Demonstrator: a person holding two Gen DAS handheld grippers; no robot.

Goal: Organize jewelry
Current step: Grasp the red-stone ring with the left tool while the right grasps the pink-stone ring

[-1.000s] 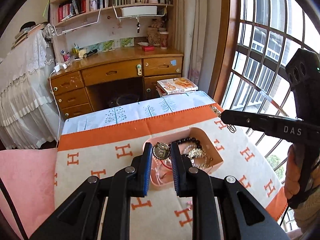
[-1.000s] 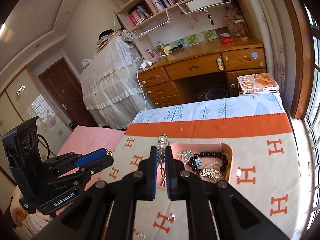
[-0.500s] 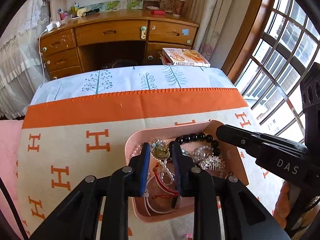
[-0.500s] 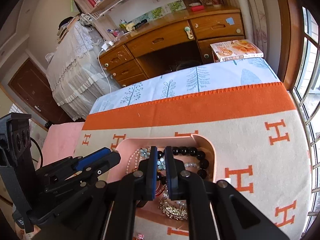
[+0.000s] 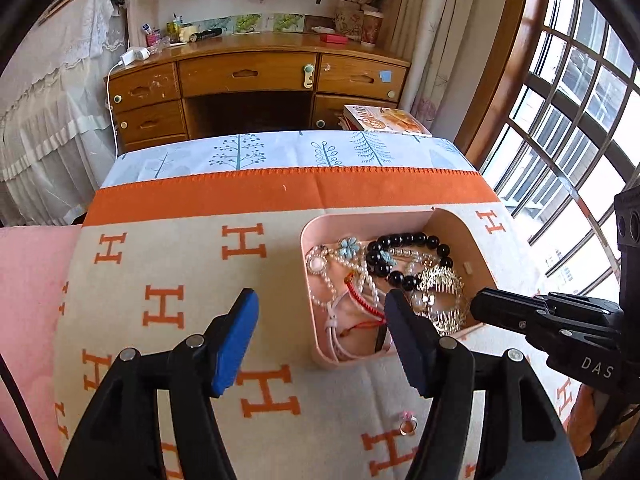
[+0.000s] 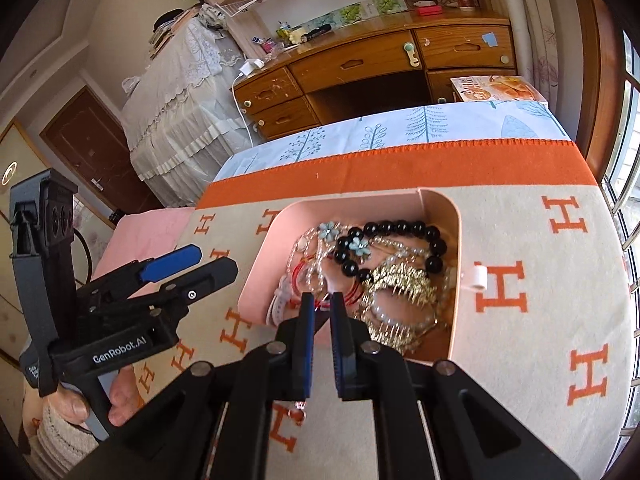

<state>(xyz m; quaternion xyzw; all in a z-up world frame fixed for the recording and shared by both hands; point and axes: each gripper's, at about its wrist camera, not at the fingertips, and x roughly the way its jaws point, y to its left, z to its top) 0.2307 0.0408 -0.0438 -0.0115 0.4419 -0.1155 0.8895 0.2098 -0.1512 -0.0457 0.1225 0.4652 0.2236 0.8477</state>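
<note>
A pink tray [image 5: 460, 224] [image 6: 256, 276] sits on the orange-and-beige H-pattern blanket. It holds a black bead bracelet [image 5: 404, 240] [image 6: 400, 228], pearl strands [image 5: 332, 280], a red cord [image 5: 360, 300], blue flower pieces [image 6: 330, 230] and a gold comb [image 5: 444, 284] [image 6: 400, 280]. My left gripper [image 5: 320, 312] is open and empty, with its right finger over the tray's near edge. My right gripper [image 6: 320, 300] is nearly shut, with nothing visibly between the pads, just above the tray's near edge. It shows in the left wrist view [image 5: 500, 308].
A small ring [image 5: 408, 428] [image 6: 300, 408] lies on the blanket [image 5: 180, 264] in front of the tray. A wooden desk [image 5: 256, 80] and a book [image 5: 384, 120] stand beyond the bed's far end. Windows are on the right, a lace-covered piece on the left.
Both grippers came down over the tray. My left gripper opened wide and the brooch it held is gone from its jaws. The pearl piece has left my right gripper.
</note>
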